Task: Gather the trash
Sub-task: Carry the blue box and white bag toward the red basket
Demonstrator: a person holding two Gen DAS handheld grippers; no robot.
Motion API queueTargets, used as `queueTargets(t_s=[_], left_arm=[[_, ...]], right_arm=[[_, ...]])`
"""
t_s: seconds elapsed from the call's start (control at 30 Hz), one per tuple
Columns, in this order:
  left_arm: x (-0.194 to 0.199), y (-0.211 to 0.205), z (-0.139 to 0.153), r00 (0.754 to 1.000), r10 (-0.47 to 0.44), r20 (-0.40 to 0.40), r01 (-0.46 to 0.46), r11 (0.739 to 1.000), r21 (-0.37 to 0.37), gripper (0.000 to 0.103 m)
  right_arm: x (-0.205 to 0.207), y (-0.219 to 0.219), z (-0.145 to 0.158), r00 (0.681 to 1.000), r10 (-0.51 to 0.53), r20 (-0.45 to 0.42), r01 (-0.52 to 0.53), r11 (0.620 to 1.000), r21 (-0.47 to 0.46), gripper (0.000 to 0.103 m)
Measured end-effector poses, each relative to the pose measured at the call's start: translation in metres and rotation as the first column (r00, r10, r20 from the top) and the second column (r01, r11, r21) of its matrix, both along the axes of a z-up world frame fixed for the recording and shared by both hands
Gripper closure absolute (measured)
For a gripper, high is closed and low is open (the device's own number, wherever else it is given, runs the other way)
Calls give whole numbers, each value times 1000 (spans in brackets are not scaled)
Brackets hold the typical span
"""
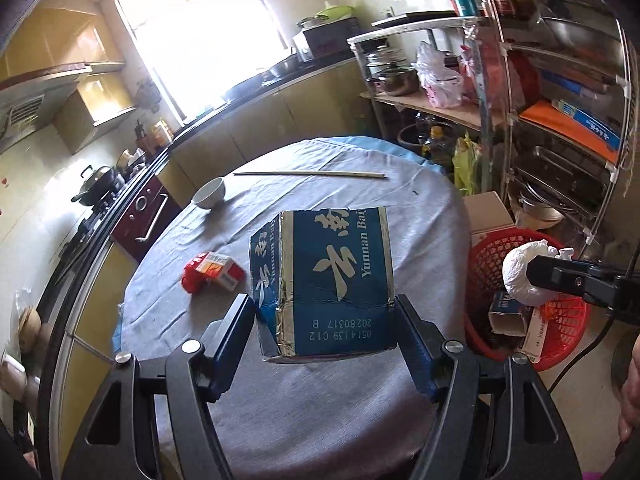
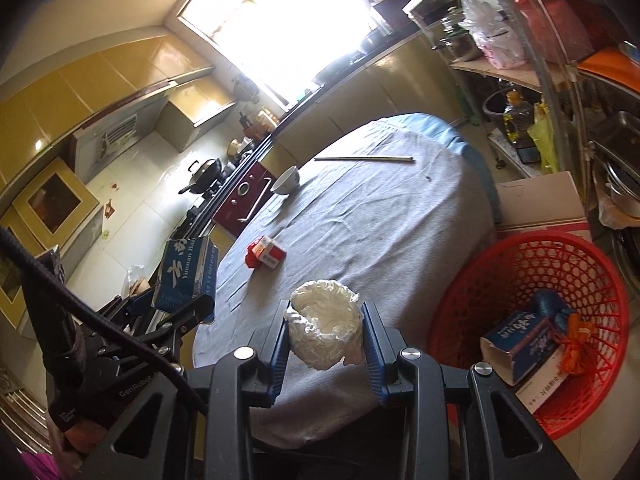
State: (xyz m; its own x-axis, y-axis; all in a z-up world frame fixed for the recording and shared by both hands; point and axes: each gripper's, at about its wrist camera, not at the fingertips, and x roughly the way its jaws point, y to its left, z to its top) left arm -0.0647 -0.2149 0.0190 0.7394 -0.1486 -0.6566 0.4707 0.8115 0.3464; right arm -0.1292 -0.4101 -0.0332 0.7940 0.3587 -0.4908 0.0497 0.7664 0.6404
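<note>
My left gripper (image 1: 324, 304) is shut on a blue carton (image 1: 324, 280) with white lettering and holds it above the round table (image 1: 360, 400); it also shows in the right wrist view (image 2: 186, 276). My right gripper (image 2: 325, 312) is shut on a white crumpled paper ball (image 2: 324, 324), held over the table's near edge, left of the red mesh basket (image 2: 560, 264). In the left wrist view the ball (image 1: 520, 272) hangs over the basket (image 1: 496, 256). A red and white cigarette pack (image 1: 212, 272) lies on the grey tablecloth.
The basket holds a blue box (image 2: 516, 340) and other trash. A white bowl (image 1: 210, 193) and chopsticks (image 1: 308, 175) lie at the table's far side. A cardboard box (image 2: 540, 200) and a cluttered metal rack (image 1: 560, 120) stand right. A kitchen counter (image 1: 256, 92) runs behind.
</note>
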Motion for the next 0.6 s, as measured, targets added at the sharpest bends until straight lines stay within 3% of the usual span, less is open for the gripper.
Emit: queueTargets(t_s=[0.6], left_arm=[[-12,-41,-16,994,-100,-34,102,994,40,32]], right_arm=[[-21,-43,-17,995,-91,-32,92,995,35,67]])
